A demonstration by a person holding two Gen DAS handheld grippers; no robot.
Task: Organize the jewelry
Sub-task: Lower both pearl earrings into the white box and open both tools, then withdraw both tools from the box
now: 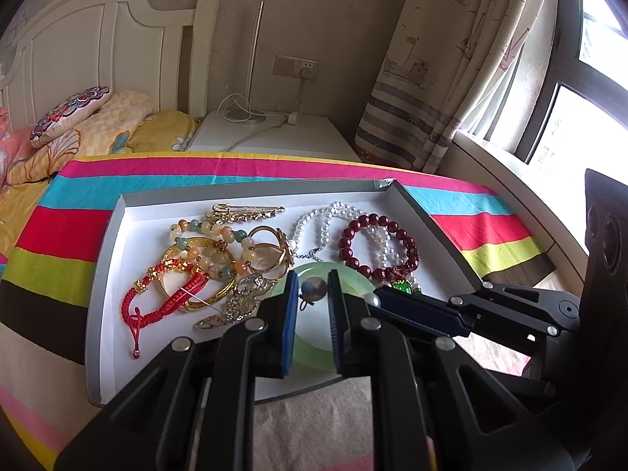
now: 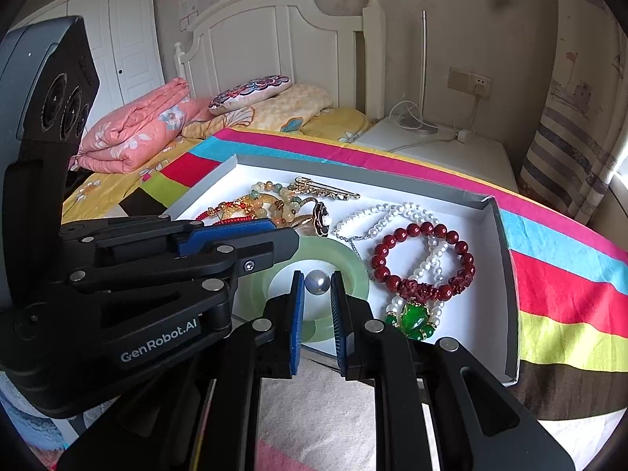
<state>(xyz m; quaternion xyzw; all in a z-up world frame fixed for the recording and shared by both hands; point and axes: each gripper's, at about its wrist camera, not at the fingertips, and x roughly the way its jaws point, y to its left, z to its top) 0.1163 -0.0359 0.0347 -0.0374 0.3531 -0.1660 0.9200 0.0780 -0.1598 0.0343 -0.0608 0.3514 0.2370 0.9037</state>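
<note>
A shallow white box (image 1: 251, 190) on a striped blanket holds the jewelry. My left gripper (image 1: 312, 279) is shut on a grey pearl earring (image 1: 314, 288), whose small hook hangs below it, over a green jade bangle (image 1: 355, 283). From the right, my right gripper (image 1: 377, 297) reaches in with a pale pearl at its tips. In the right wrist view the right gripper (image 2: 317, 279) is shut on a grey pearl (image 2: 318, 282) above the jade bangle (image 2: 353, 271). The left gripper (image 2: 292, 237) lies just to its left; its pearl is hidden there.
In the box lie a dark red bead bracelet (image 1: 378, 245), a white pearl necklace (image 1: 322, 221), gold bangles (image 1: 196, 271), a red cord bracelet (image 1: 157, 302), a gold brooch (image 1: 247, 210) and a green pendant (image 2: 414, 318). A white nightstand (image 1: 274, 133) with a lamp stands behind.
</note>
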